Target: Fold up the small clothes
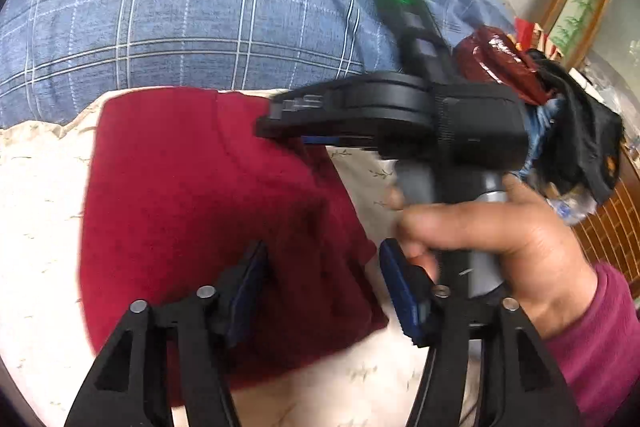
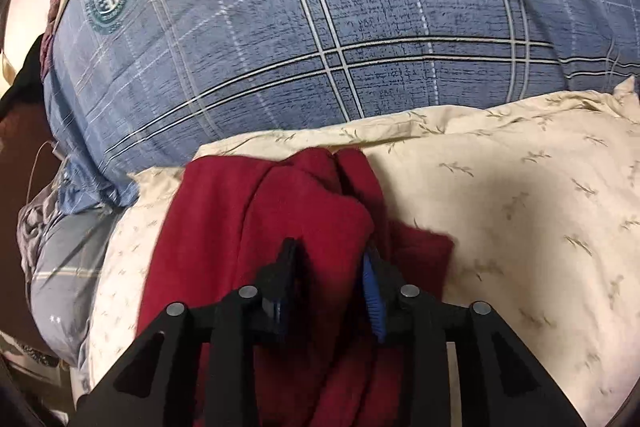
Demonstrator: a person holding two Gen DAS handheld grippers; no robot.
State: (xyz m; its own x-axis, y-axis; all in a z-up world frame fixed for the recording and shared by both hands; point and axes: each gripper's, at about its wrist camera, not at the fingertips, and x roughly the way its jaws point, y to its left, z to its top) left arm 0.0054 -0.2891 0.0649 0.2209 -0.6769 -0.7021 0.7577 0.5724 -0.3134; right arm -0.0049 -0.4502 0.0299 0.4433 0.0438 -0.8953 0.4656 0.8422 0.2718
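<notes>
A dark red garment [image 1: 208, 211] lies folded on a cream pillow [image 1: 36, 211]. My left gripper [image 1: 320, 267] is open just above the garment's near right part, with nothing between its blue pads. My right gripper [image 1: 288, 127], held in a hand, reaches in from the right over the garment's far right corner. In the right wrist view the right gripper [image 2: 332, 267] has a thick bunch of the red garment [image 2: 256, 227] between its narrowed jaws, lifted off the cream pillow [image 2: 520, 195].
A big blue plaid pillow [image 1: 192, 19] rises right behind the cream one, and it also shows in the right wrist view [image 2: 320, 27]. A heap of dark clothes and a red bag [image 1: 532, 87] sits at the far right. Grey bedding [image 2: 60, 255] lies at left.
</notes>
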